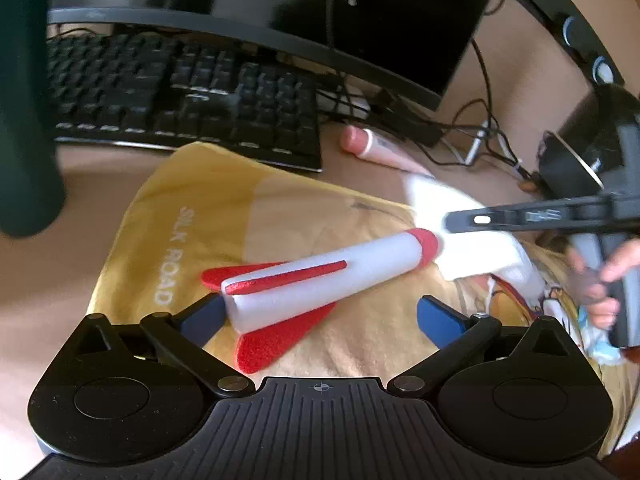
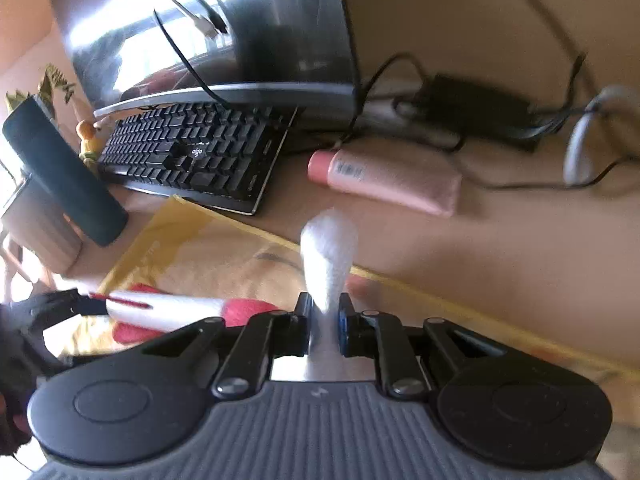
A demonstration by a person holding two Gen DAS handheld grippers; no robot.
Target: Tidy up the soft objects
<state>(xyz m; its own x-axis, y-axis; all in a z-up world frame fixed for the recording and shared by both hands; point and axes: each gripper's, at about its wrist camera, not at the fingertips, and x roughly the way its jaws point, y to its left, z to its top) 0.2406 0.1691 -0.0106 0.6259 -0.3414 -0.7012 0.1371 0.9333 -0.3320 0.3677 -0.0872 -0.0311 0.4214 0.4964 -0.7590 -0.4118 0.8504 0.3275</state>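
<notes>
Foam rocket [image 1: 328, 280] lies flat on the yellow cloth [image 1: 208, 208], mid-surface, tail between your left gripper [image 1: 320, 316] fingers, which stand wide apart. Right gripper [image 2: 325, 320] is clamped on a white soft piece [image 2: 328, 252]. Close low across the rocket's body, gently; foam dents. No containers in view.

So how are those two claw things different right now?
The left gripper is wide open around the foam rocket's tail, gripping nothing; the right gripper is shut on a white soft object. Both are black with blue pads, over the yellow cloth.
</notes>
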